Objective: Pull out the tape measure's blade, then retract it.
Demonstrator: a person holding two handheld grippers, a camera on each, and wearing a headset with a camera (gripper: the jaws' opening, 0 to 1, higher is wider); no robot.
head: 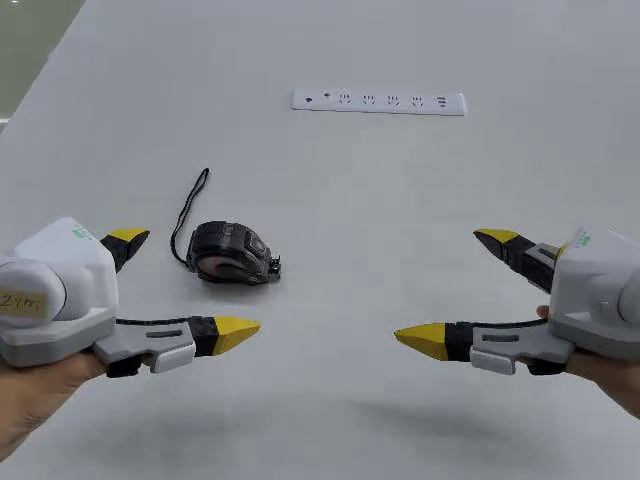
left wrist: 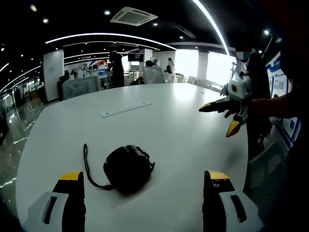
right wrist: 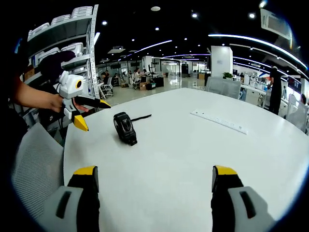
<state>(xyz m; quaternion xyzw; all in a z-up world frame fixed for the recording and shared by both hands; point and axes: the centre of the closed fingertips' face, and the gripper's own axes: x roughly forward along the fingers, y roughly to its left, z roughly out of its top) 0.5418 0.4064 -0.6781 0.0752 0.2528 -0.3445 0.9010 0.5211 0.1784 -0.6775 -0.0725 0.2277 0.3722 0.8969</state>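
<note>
Office bkgd w/ ceiling lights, desks & people is seen in both gripper views, shelving [right wrist: 63,29] in the right one. From the head view the white table [head: 350,200] & power strip [head: 378,101] are seen top-down. Tape measure [head: 232,253] is laid on the table just ahead of the left gripper [head: 195,282] tips, centred betw. them, untouched, blade in, strap [head: 188,215] trailed away. Right gripper [head: 440,286] is held well apart, opposite. Both finger pairs are spread wide, nothing gripped.

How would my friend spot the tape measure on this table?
Start at the big white table. A long white power strip lies at its far side; nearer, toward the left, sits the tape measure. It's the only dark, rounded thing, with a black cord looping off it.
</note>
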